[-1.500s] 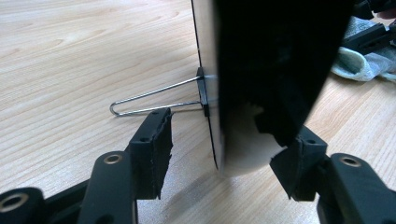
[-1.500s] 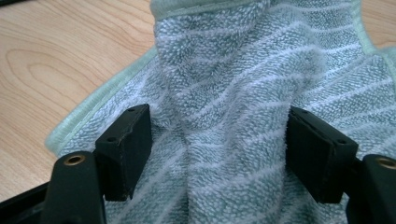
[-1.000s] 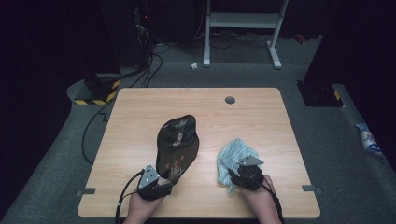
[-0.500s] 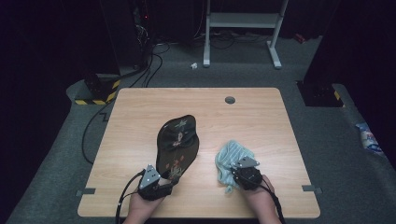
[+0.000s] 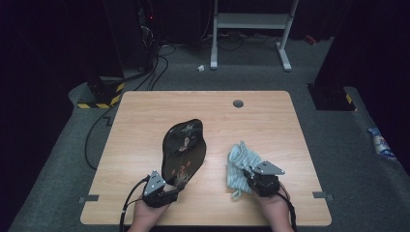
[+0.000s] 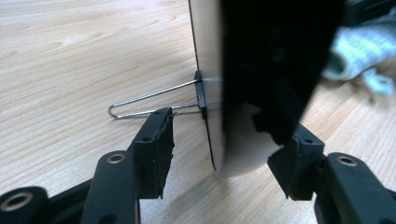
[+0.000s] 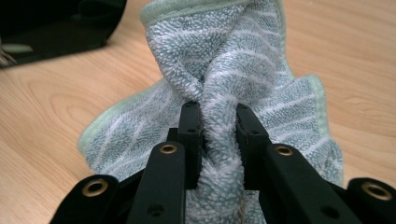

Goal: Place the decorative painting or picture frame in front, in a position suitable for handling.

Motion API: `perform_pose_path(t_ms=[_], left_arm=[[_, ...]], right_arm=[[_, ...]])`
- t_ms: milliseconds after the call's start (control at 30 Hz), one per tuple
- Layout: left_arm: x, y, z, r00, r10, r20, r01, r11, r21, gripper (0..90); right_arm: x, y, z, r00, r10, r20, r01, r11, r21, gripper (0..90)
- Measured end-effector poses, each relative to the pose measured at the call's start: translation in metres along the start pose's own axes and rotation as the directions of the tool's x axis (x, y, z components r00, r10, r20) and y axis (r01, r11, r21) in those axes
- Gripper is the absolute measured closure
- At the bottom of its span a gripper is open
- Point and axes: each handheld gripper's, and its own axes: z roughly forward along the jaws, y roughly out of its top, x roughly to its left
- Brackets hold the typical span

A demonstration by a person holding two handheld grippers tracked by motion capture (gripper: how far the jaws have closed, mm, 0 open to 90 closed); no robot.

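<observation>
The right gripper [image 7: 217, 135] had its jaws clamped on a twisted fold of the striped towel [image 7: 233, 60], which lay bunched at the lower right of the counter [image 5: 145, 116] in the high view. Only a rope of cloth was pinched, so a lift would likely have left the rest trailing, and a quick pull could have drawn the fold out from between the jaws.

The left gripper [image 6: 219, 147] stood with its jaws apart on either side of the lower edge of the dark patterned board [image 5: 183, 150], which sat just left of centre in the high view and appeared propped on edge. Nothing seemed to be pressing on it yet. A wire binder clip [image 6: 154, 100] was fixed to that edge, its loop reaching left just above the left-hand jaw. If the jaws had closed there, one pad could have caught the wire and skewed the grip, or the board could have tipped toward the towel.

Towel and board lay near each other but apart. Behind the counter, at the top of the frame, were floor cables [image 5: 154, 58] and a white stand [image 5: 251, 29], well clear of the work.
</observation>
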Motion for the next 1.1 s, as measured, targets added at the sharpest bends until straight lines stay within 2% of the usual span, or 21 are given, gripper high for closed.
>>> perform_pose_path(t_ms=[300,433,533,800,900,1100], left_arm=[[0.000,-0.001,-0.002,1.0000,0.001,-0.003,-0.001,0.9998,-0.019,48.0],[0.000,-0.001,-0.004,0.9999,-0.001,-0.015,0.000,0.9997,-0.025,50.9],[0.001,0.000,-0.007,0.9996,0.002,-0.030,-0.003,0.9989,-0.047,55.2],[0.001,0.004,-0.018,0.9984,-0.003,-0.056,-0.003,0.9941,-0.108,56.9],[0.001,0.006,-0.021,0.9989,-0.018,-0.044,0.012,0.9913,-0.131,56.3],[-0.001,0.008,-0.023,0.9984,-0.020,-0.053,0.012,0.9899,-0.141,57.8]], right_arm=[[0.002,0.010,-0.017,0.9990,0.025,-0.038,-0.028,0.994,-0.101,75.7],[0.005,0.020,-0.023,0.9987,0.017,-0.049,-0.024,0.988,-0.150,75.6],[0.006,0.031,-0.027,0.9981,0.014,-0.060,-0.025,0.982,-0.188,75.6],[0.021,0.062,-0.038,0.9972,-0.027,-0.070,0.005,0.955,-0.297,75.5],[0.027,0.074,-0.039,0.9958,-0.043,-0.081,0.015,0.948,-0.318,75.5],[0.042,0.096,-0.037,0.9913,-0.073,-0.109,0.027,0.927,-0.374,75.5]])
